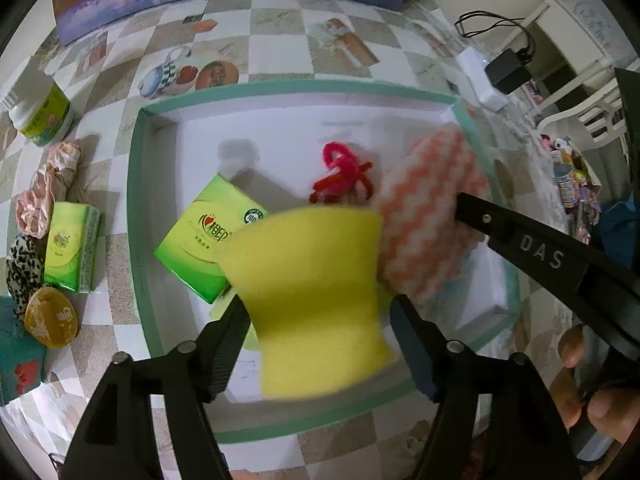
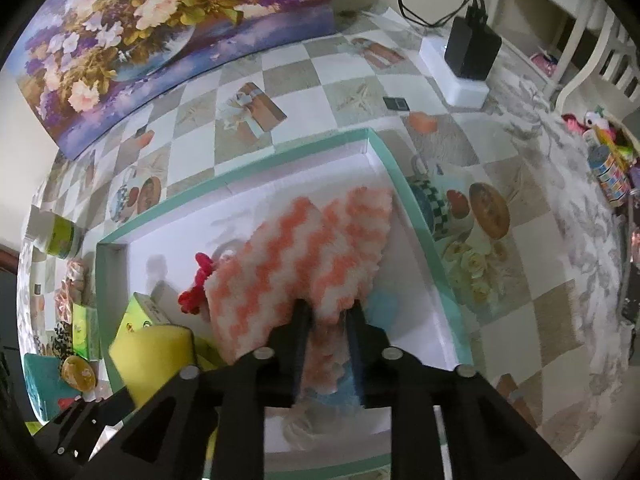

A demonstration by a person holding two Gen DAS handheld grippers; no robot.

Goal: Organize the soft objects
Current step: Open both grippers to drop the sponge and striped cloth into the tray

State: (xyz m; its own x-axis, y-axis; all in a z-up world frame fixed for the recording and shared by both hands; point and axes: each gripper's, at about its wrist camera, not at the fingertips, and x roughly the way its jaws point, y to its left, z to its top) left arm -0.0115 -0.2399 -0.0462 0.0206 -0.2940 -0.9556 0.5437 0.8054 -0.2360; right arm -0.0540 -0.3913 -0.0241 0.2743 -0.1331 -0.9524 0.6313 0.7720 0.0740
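My left gripper is shut on a yellow sponge and holds it above the white box with the teal rim. My right gripper is shut on an orange-and-white fluffy cloth, over the box's right side; the cloth also shows in the left wrist view. Inside the box lie a green tissue pack and a red pipe-cleaner tangle. The sponge shows at the lower left of the right wrist view.
Left of the box lie a second green tissue pack, pink scrunchies, a leopard-print cloth, a golden round piece and a white bottle. A flower painting stands behind. A power strip with adapter sits at back right.
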